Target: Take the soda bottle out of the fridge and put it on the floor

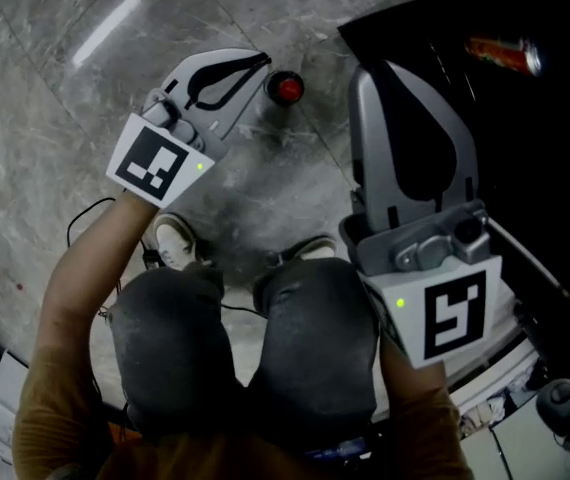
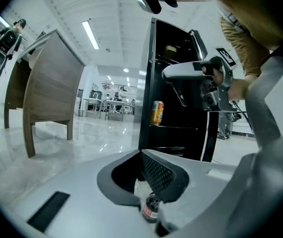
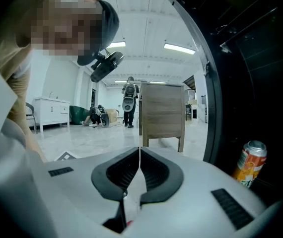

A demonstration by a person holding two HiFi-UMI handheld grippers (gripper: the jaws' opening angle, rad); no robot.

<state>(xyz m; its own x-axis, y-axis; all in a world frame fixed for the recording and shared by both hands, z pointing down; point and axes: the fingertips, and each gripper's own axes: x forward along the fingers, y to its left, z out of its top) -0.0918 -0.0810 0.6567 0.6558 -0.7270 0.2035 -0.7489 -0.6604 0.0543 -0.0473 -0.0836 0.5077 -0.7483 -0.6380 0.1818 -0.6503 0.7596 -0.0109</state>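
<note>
The soda bottle (image 1: 285, 89), dark with a red cap, stands upright on the grey marble floor in the head view. My left gripper (image 1: 262, 63) is shut just to its left, its tips beside the cap and nothing between the jaws. In the left gripper view the bottle's neck (image 2: 151, 209) shows below the closed left gripper (image 2: 142, 155). My right gripper (image 1: 370, 73) is shut and empty at the edge of the open black fridge (image 1: 525, 168). In its own view the right gripper (image 3: 140, 150) points along the floor past the fridge (image 3: 260, 58).
An orange drink can (image 1: 502, 55) sits on a fridge shelf, and the can (image 3: 249, 163) also shows in the right gripper view. A wooden table (image 2: 47, 83) stands on the floor to the left. The person's knees and shoes (image 1: 175, 238) are just below the bottle.
</note>
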